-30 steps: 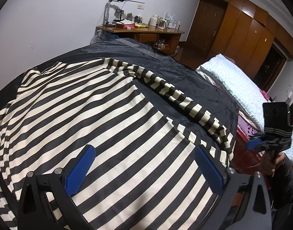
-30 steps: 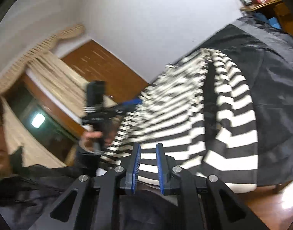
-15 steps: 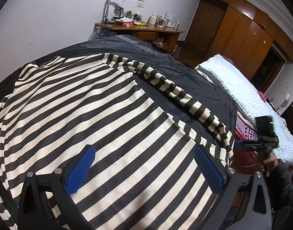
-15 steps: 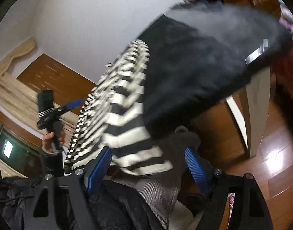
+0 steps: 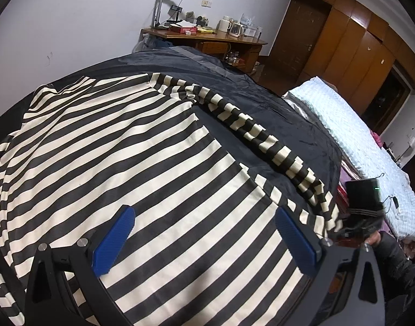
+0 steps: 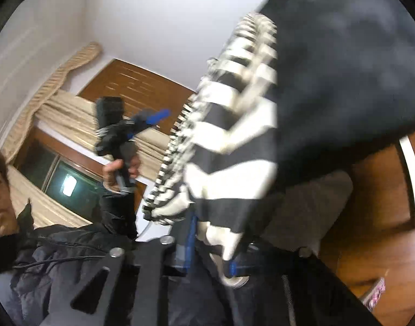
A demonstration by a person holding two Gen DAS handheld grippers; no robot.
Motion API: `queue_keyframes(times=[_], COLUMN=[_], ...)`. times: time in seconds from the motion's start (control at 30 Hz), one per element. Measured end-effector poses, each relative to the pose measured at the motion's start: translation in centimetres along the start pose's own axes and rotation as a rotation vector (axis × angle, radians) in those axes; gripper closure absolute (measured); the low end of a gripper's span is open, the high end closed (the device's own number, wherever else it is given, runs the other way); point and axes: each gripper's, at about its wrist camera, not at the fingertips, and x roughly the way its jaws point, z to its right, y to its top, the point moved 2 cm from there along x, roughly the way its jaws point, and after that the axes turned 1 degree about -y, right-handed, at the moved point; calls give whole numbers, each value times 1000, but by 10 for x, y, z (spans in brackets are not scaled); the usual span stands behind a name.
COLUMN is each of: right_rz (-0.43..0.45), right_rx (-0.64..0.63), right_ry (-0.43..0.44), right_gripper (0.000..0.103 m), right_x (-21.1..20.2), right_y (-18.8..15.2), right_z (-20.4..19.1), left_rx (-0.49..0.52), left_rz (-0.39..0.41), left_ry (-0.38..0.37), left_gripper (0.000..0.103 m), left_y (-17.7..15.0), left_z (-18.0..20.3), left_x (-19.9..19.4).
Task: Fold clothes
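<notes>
A black-and-cream striped shirt (image 5: 131, 157) lies spread on a dark cloth-covered table (image 5: 289, 119). Its long sleeve (image 5: 261, 138) runs diagonally to the table's right corner. My left gripper (image 5: 204, 241) is open above the shirt's lower body, its blue pads apart and holding nothing. My right gripper (image 6: 211, 247) sits below the table edge at the hanging sleeve end (image 6: 229, 190). Its blue pads stand close on either side of the striped cloth. The view is blurred. The right gripper also shows in the left wrist view (image 5: 362, 212) at the sleeve cuff.
A wooden desk (image 5: 204, 38) with a lamp, kettle and boxes stands at the wall beyond the table. A bed with a white cover (image 5: 357, 141) lies to the right. Wooden wardrobes (image 5: 357, 43) line the far wall. The person's face and dark jacket (image 6: 44, 258) are at left.
My right gripper opened, swung down under the table edge to the hanging sleeve end, and has closed around it. My left gripper stays open over the shirt, barely moved.
</notes>
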Motion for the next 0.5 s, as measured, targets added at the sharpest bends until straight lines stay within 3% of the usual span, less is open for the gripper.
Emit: queue_keyframes(times=[0.07, 0.2, 0.37, 0.5], right_rz=[72, 134, 166, 137], right_rx=[-27, -108, -256, -372], right_ry=[30, 24, -60, -163], right_gripper=[92, 92, 92, 92], right_x=[-13, -22, -9, 34], right_y=[5, 25, 77, 114], right_z=[-22, -63, -111, -149], left_rx=[-1, -2, -2, -8], left_rz=[-1, 9, 45, 83], left_ry=[-4, -18, -29, -29], left_gripper=[0, 0, 0, 0], left_y=[0, 0, -2, -8], left_z=[-1, -2, -8, -20], left_x=[1, -2, -15, -33])
